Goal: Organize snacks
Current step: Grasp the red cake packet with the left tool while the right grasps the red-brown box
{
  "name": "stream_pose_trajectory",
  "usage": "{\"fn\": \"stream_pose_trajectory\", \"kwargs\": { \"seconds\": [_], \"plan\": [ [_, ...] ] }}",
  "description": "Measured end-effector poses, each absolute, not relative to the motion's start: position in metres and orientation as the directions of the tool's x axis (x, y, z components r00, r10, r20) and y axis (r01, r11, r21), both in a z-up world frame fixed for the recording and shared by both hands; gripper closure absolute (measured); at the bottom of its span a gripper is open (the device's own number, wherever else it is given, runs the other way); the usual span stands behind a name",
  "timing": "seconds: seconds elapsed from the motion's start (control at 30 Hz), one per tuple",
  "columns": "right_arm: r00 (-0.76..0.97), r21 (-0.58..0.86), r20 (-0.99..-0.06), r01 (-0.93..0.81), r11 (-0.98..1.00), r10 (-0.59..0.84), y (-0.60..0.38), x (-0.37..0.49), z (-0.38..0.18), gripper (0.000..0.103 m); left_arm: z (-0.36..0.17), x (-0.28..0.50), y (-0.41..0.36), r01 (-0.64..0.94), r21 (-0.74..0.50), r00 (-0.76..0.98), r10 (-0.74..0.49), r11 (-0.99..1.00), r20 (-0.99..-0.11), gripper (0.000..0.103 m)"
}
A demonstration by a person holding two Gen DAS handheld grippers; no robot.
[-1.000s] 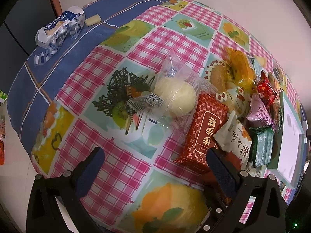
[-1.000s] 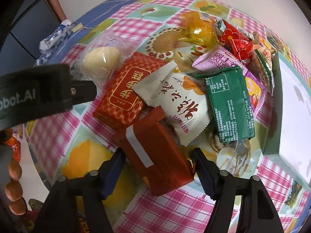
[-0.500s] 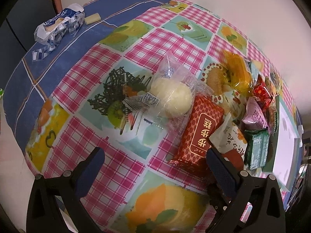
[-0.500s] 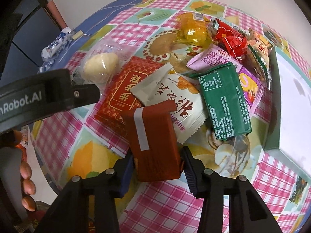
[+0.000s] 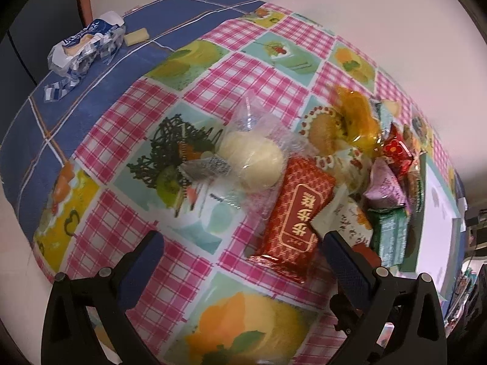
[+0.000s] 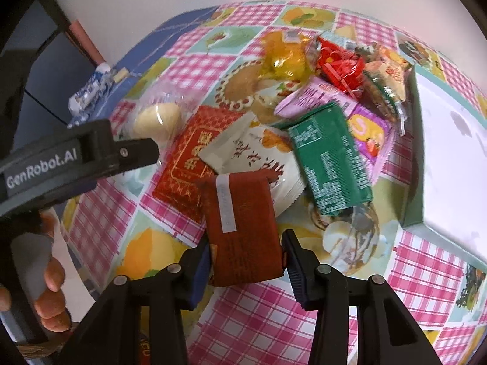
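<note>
Left wrist view: the left claw (image 5: 240, 252) gapes empty, angled steeply down over the surface (image 5: 213, 45), just short of the red patterned packet (image 5: 292, 210).

Right wrist view: the right claw (image 6: 246, 258) is closing its jaws on the brown snack packet (image 6: 243, 228), nearer the camera than that red packet. Grip squarely and lift clear toward the white-lined box (image 6: 450, 158).

Checked tablecloth (image 5: 152, 112) (snack packets (image 6: 328, 158) heaped)

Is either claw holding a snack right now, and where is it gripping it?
The right claw is closing on the dark red packet, pinching its long sides near the lower end. The left claw holds nothing.
</note>
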State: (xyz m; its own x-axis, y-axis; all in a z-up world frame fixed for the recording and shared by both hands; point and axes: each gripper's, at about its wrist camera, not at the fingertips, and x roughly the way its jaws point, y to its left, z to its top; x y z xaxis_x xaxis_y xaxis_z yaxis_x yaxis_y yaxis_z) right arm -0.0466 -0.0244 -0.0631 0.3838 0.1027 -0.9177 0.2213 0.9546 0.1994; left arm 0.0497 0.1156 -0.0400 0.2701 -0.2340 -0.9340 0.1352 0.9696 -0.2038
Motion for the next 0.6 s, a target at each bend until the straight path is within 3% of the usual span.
{"fn": "stream_pose_trajectory", "kwargs": {
  "seconds": [0.23,0.37,0.6],
  "plan": [
    [0.43,0.246,-0.896,0.28,0.928,0.107,-0.042,-0.058,-0.05,0.057,-0.042,0.051,0.094,0.198,-0.202,0.243,-0.248,0.959,-0.938,0.006],
    [0.43,0.258,-0.897,0.313,0.914,0.106,-0.05,-0.057,-0.052,0.057,-0.051,0.053,0.085,0.224,-0.196,0.208,-0.243,0.955,-0.947,0.024],
    [0.422,0.262,-0.901,0.353,0.898,0.097,-0.06,-0.061,-0.054,0.057,-0.066,0.057,0.069,0.266,-0.156,0.171,-0.205,0.951,-0.964,0.029]
  ]
}}
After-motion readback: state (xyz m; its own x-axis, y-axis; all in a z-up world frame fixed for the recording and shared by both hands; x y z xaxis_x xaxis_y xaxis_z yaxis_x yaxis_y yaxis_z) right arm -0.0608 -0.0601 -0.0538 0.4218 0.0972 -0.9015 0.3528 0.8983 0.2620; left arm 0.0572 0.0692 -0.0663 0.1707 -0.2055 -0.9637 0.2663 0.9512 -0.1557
